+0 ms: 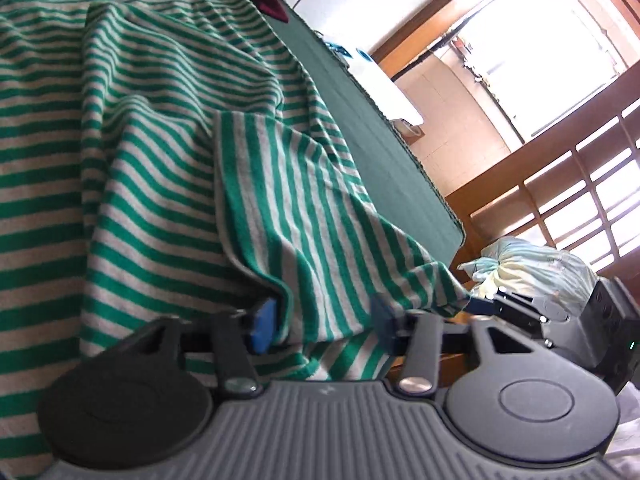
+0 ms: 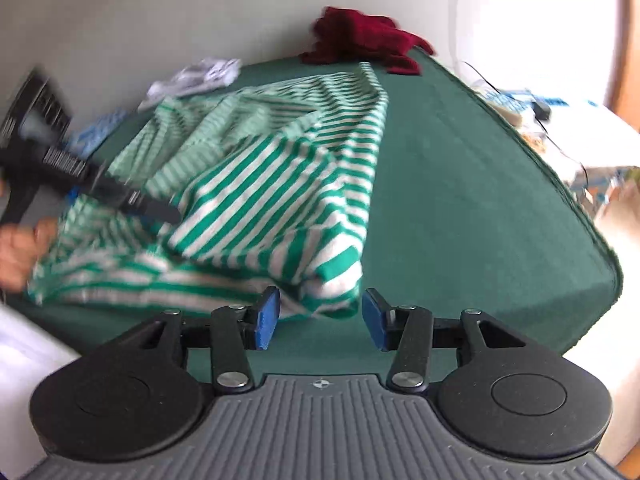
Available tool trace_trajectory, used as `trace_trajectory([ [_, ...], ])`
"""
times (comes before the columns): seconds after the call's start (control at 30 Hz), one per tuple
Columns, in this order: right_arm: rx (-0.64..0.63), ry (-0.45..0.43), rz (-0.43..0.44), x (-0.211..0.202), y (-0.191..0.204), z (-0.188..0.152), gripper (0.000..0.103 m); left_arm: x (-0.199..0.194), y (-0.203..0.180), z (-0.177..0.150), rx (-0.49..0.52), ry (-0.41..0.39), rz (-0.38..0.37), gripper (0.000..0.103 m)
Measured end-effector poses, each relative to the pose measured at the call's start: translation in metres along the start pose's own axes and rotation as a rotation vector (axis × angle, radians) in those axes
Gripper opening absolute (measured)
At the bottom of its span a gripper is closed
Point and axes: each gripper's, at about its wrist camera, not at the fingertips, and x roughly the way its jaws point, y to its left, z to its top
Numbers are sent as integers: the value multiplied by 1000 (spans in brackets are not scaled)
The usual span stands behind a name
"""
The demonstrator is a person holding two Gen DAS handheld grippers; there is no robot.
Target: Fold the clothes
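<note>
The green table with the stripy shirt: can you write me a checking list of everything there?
Surface: green-covered table, mostly bare on its right side.
Job's things: green-and-white striped shirt, rumpled and partly folded over itself.
Clutter: dark red garment at the far edge; white cloth at the far left.
Grippers: left hand-held gripper has striped cloth between its blue pads, though contact is unclear; right hand-held gripper is open, a shirt corner lying between the pads and apart from them.
Cables: thin dark cable among the things beyond the table's right edge.
Surroundings: bright window, wooden lattice, pale cloth bundle beyond the table.
</note>
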Motion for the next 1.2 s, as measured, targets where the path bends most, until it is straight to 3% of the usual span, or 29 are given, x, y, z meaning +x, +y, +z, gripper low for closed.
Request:
trace_trajectory([
  [0.03, -30, -1, -21, 0, 1, -2, 49, -1, 1, 1, -7, -4, 3, 6],
  [0.13, -12, -8, -45, 3, -3, 1, 47, 2, -1, 3, -9, -23, 33, 0],
  [0.23, 68, 2, 85, -1, -11, 10, 19, -7, -11, 4, 18, -56, 52, 0],
  [0.3, 54, 4, 181, -11, -10, 15, 20, -16, -17, 5, 36, -81, 56, 0],
  [0.4, -24, 109, 313, -18, -9, 17, 23, -20, -21, 7, 57, -102, 98, 0],
  [0.47, -47, 110, 305, -22, -12, 18, 23, -20, -20, 6, 53, -105, 120, 0],
  [0.57, -10, 33, 204, -17, -22, 19, 34, -12, -17, 3, 40, -83, 157, 0],
  [0.63, -4, 11, 158, -11, -26, 18, 37, -10, -19, -3, 50, -72, 175, 0],
  [0.73, -17, 11, 176, 0, -30, 16, 37, -7, -22, -9, 49, -58, 201, 3],
  [0.8, 4, 10, 220, 6, -33, 17, 37, -2, -22, -11, 33, -53, 224, 16],
  [0.83, 18, 12, 249, 8, -35, 18, 36, 1, -22, -13, 22, -52, 234, 18],
  [0.9, 18, 25, 304, 9, -35, 21, 20, 9, -24, -13, 15, -57, 270, 15],
  [0.93, -5, 23, 316, 7, -33, 22, 13, 11, -27, -14, 25, -62, 293, 0],
  [1.03, -141, 23, 319, -4, -25, 22, 9, 12, -40, -15, 64, -82, 353, 0],
  [1.2, -492, 90, 247, -12, -12, 6, 8, -7, -62, -23, 96, -124, 372, 0],
])
